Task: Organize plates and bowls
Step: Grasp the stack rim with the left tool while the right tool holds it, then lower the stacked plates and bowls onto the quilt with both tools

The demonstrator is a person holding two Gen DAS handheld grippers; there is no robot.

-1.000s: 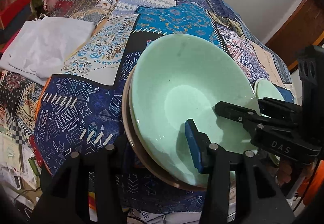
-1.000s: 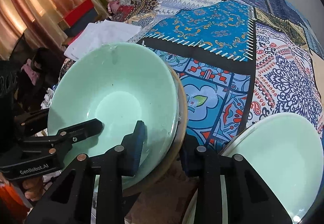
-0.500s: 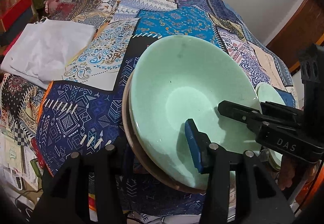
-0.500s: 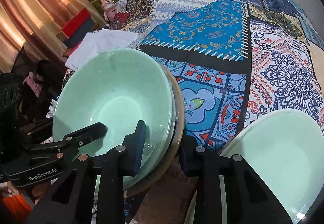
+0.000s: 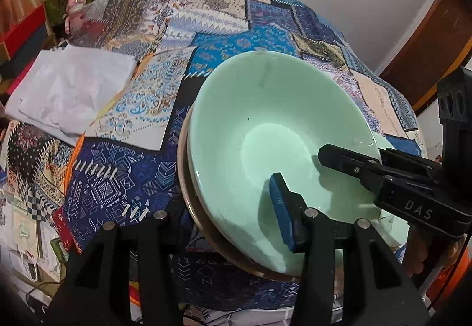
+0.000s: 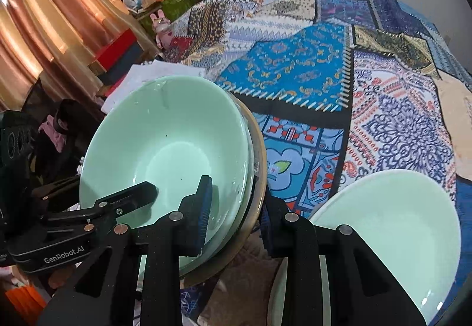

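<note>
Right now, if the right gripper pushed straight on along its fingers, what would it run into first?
The right gripper already clamps the near rim of the stacked green bowls, so they would move with it. Ahead past that rim lies the patterned tablecloth, probably first contact; depth is unclear.

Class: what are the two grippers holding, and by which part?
Both the left gripper and right gripper clamp the stacked green bowls, each on the rim at opposite sides.

A plain white wall (image 5: pixel 339 1) rises behind; peach curtains (image 6: pixel 44 31) hang beside cluttered boxes (image 6: pixel 124 51).
</note>
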